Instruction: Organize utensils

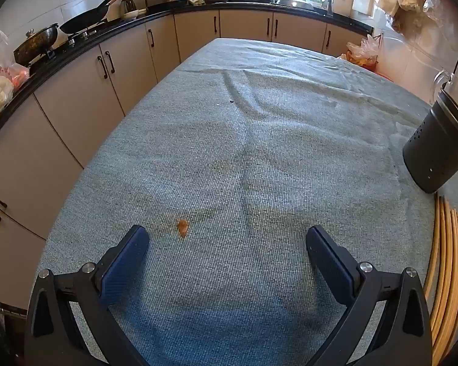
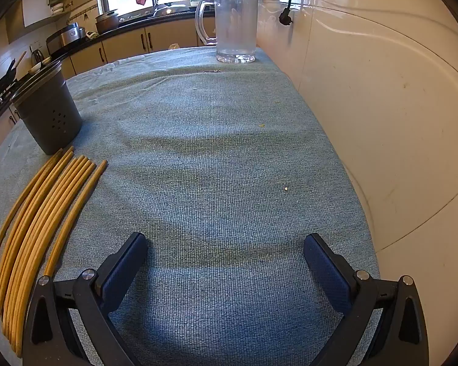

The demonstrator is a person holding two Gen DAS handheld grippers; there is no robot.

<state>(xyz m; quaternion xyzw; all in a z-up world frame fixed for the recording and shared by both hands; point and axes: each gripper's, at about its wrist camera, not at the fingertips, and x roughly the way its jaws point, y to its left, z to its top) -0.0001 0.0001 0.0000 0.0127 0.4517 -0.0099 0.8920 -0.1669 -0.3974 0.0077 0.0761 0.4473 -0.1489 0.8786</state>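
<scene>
Several wooden chopsticks point(image 2: 42, 210) lie side by side on the blue-grey tablecloth at the left of the right wrist view; they also show at the right edge of the left wrist view point(image 1: 448, 274). A dark perforated utensil holder point(image 2: 45, 109) stands upright just beyond them, also seen in the left wrist view point(image 1: 436, 146). My left gripper point(image 1: 227, 238) is open and empty over the cloth, left of the chopsticks. My right gripper point(image 2: 226, 244) is open and empty, to the right of the chopsticks.
A clear glass pitcher point(image 2: 235, 24) stands at the table's far end by the white wall point(image 2: 381, 106). An orange scrap point(image 1: 182, 227) lies on the cloth near my left gripper. Kitchen cabinets point(image 1: 91, 91) and a counter with pans run along the left.
</scene>
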